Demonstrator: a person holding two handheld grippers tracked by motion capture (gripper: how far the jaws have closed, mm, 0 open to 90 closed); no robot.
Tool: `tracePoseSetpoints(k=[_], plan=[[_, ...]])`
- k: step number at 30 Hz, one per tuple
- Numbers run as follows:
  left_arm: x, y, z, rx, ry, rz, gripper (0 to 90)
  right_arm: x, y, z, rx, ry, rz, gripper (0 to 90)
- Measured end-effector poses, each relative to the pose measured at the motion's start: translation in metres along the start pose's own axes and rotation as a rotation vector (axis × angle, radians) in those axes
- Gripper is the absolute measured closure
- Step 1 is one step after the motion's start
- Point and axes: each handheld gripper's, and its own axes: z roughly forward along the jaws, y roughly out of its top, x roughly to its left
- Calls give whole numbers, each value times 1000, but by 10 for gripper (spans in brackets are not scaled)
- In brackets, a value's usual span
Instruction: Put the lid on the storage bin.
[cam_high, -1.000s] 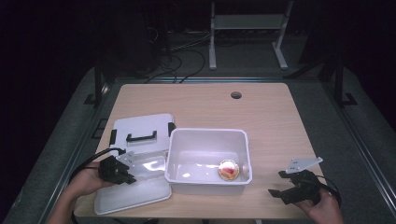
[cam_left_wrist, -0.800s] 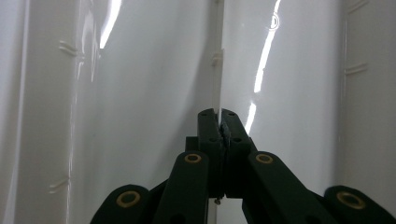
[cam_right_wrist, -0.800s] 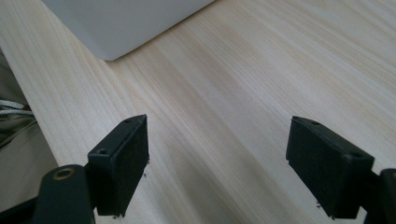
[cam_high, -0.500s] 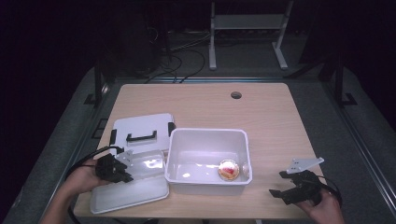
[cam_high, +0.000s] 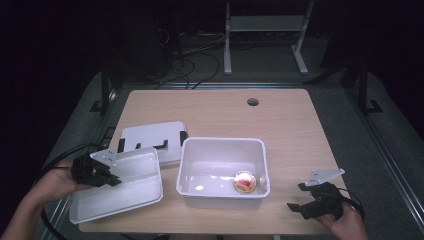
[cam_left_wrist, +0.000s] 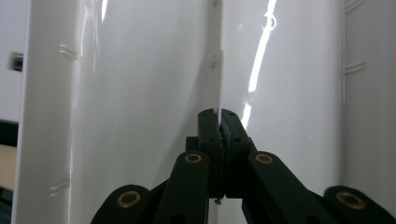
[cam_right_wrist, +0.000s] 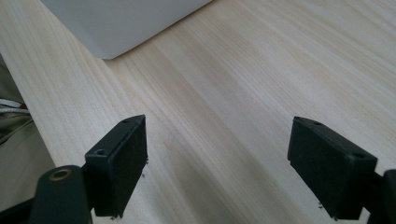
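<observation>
While the right tool (cam_high: 304, 197) rests wide open on the pale wooden desk (cam_high: 280, 120), the left tool (cam_high: 116, 179) pinches a white rectangular plastic bin's (cam_high: 120, 187) wall.

Dim room, lit table (cam_high: 220, 115); glare streaks on white plastic, close gripper views slightly soft.

High view: above the near side, facing forward and down over the whole table (cam_high: 280, 115).
Left gripper view: pressed close against the white tray (cam_left_wrist: 140, 93), along its jaws.
Right gripper view: low over the tabletop, near the white bin (cam_right_wrist: 121, 23).
Shared: tray, bin and tabletop.
</observation>
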Motion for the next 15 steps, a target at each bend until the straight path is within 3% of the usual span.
tracePoseSetpoints(k=[8, 15], plan=[[8, 22, -32, -86, -7, 3, 894, -1, -1, 1, 2, 1, 3, 192], [8, 63, -41, -124, -24, 64, 894, -3, 0, -1, -10, -1, 4, 186]])
